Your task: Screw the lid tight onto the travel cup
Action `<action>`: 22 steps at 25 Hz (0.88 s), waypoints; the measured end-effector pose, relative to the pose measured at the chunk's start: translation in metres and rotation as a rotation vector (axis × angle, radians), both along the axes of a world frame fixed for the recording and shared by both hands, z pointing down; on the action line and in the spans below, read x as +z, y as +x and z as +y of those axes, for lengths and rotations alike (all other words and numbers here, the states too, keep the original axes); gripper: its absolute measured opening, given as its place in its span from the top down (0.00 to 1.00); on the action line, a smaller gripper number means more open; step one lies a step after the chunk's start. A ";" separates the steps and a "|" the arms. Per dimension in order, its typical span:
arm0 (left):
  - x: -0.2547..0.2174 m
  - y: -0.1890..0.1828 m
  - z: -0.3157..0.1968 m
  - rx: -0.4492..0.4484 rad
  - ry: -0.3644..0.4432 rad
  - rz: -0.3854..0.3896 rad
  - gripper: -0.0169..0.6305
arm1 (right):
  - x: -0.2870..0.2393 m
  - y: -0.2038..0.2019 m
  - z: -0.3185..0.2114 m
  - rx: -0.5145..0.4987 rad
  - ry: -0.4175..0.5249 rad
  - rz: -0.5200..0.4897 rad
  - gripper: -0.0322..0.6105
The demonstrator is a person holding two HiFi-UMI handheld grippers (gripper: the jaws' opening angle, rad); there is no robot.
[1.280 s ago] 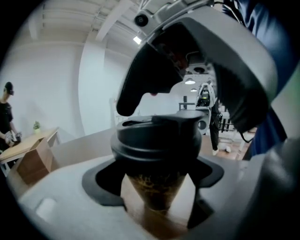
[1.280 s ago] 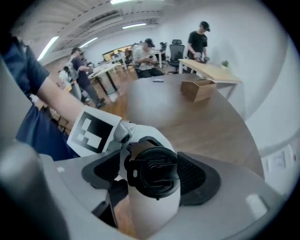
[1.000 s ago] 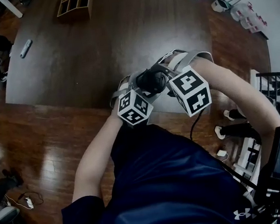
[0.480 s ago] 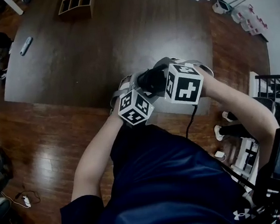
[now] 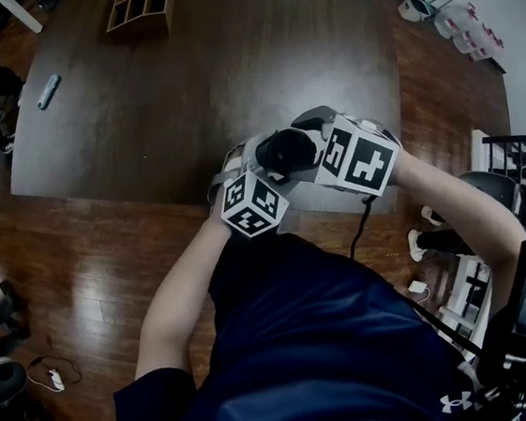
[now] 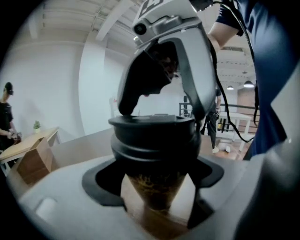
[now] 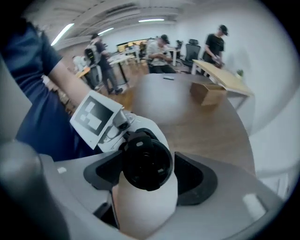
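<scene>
Wooden table, dark brown: work surface. The white tapered travel cup is held in the air above its near edge.
Left gripper: jaws are closed on the cup body below the black round screw lid and act as the fixed clamp.
Right gripper: points steeply down over the lid. Its jaws are wide and have just been opening slightly. The pads appear to touch the lid rim on both sides.
Cup: roughly upright, crosswise between the left jaws.
Lid: sits level on the cup mouth.
Lid turn: align the right gripper with the cup's axis. Firm the grip before twisting. Keep the left clamp motionless. Stop when resistance rises.
</scene>
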State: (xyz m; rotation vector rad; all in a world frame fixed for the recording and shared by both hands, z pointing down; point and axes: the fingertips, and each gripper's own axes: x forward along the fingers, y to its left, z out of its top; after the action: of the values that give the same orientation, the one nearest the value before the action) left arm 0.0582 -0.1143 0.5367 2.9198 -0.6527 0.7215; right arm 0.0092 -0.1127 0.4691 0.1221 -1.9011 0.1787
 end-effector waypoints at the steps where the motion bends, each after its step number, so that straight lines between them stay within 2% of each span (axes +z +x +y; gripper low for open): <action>1: 0.000 0.000 0.000 0.001 0.000 -0.001 0.34 | -0.002 -0.002 0.001 -0.131 0.037 0.012 0.40; 3: 0.000 0.000 -0.001 0.004 0.001 -0.005 0.34 | -0.002 -0.006 0.004 -0.339 0.083 0.037 0.37; 5: 0.000 0.000 -0.001 0.006 0.000 -0.006 0.34 | 0.000 -0.008 0.009 -0.429 0.064 0.051 0.38; 6: 0.000 0.000 -0.001 0.006 0.000 -0.006 0.34 | 0.001 -0.009 0.011 -0.437 0.043 0.054 0.43; 10: 0.001 0.000 -0.001 0.009 0.004 -0.007 0.34 | 0.003 -0.008 0.010 -0.400 0.004 0.046 0.44; 12: 0.002 -0.001 -0.001 0.011 0.005 -0.009 0.34 | 0.004 -0.008 0.008 -0.331 -0.004 0.061 0.44; 13: 0.002 -0.001 -0.002 0.011 0.002 -0.009 0.34 | 0.006 -0.008 0.006 -0.245 -0.015 0.075 0.45; 16: 0.004 -0.004 -0.002 0.012 -0.008 -0.012 0.34 | 0.008 -0.007 -0.003 0.122 -0.043 0.090 0.45; 17: 0.003 -0.005 -0.002 0.012 -0.008 -0.013 0.34 | 0.008 -0.008 -0.005 0.196 -0.038 0.079 0.45; 19: 0.003 -0.006 -0.002 0.009 -0.003 -0.012 0.34 | 0.007 -0.009 -0.006 0.240 -0.021 0.037 0.45; 22: 0.002 -0.009 -0.001 0.000 0.007 -0.024 0.33 | 0.001 -0.011 -0.005 0.230 0.003 -0.059 0.44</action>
State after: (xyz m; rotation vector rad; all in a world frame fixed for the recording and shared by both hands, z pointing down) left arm 0.0492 -0.1154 0.5389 2.9222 -0.6584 0.7564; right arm -0.0018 -0.1178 0.4700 0.3411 -1.9431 0.3378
